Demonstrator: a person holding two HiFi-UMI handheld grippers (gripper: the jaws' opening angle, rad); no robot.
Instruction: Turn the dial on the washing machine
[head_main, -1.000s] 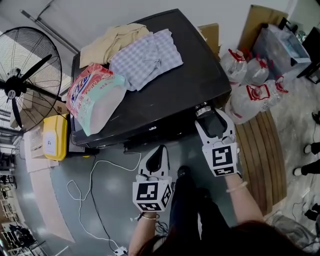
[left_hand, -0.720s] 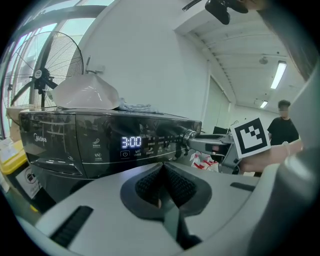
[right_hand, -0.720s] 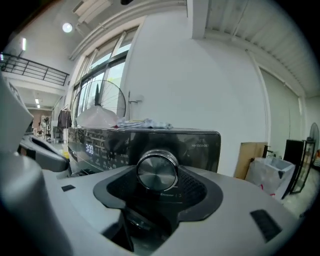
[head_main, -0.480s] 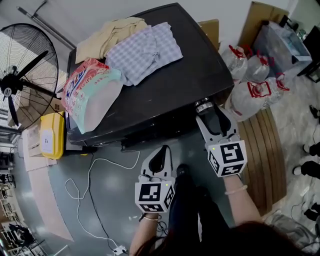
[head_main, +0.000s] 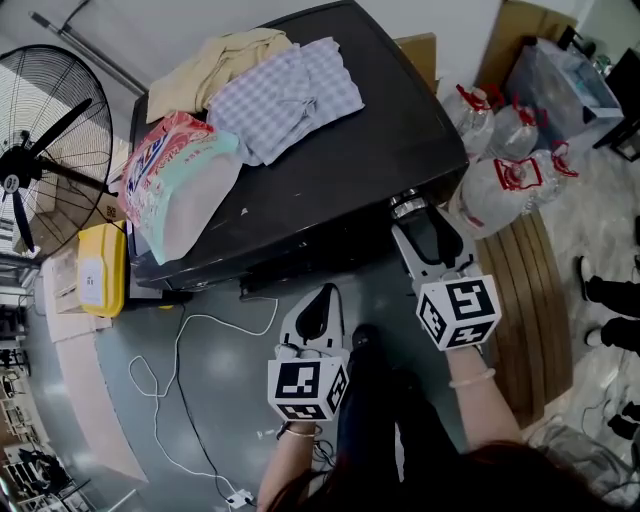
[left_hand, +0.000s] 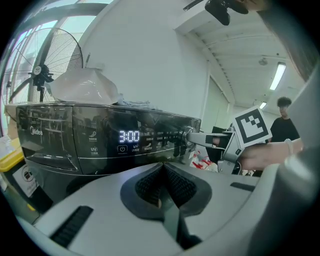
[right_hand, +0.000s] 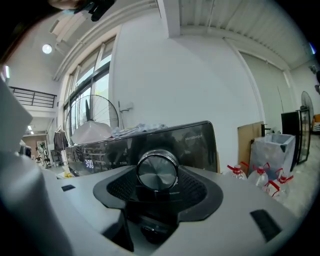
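The right gripper (head_main: 414, 224) is clamping the round silver dial (right_hand: 157, 171) of the glossy black washing machine (head_main: 330, 170) while the left gripper (head_main: 319, 298) is hovering closed and empty.

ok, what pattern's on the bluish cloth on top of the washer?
Fine blue-and-white check. The cloth shows best in the head view.

On the washing machine (head_main: 330, 190) a pile of clothes (head_main: 285, 90) lies at the back, with a bag (head_main: 175, 185) left of it, nearer the front. The dial (right_hand: 157, 171) sits at the front's right end, between the right gripper's (head_main: 415, 225) jaws. The left gripper (head_main: 320, 298) hangs before the front, apart from it. Left of the machine — a fan (head_main: 40, 170) and a container (head_main: 95, 272); right — sacks (head_main: 500, 190), with a pallet (head_main: 520, 300) before them. A cable (head_main: 190, 345) lies on the floor (head_main: 200, 420).
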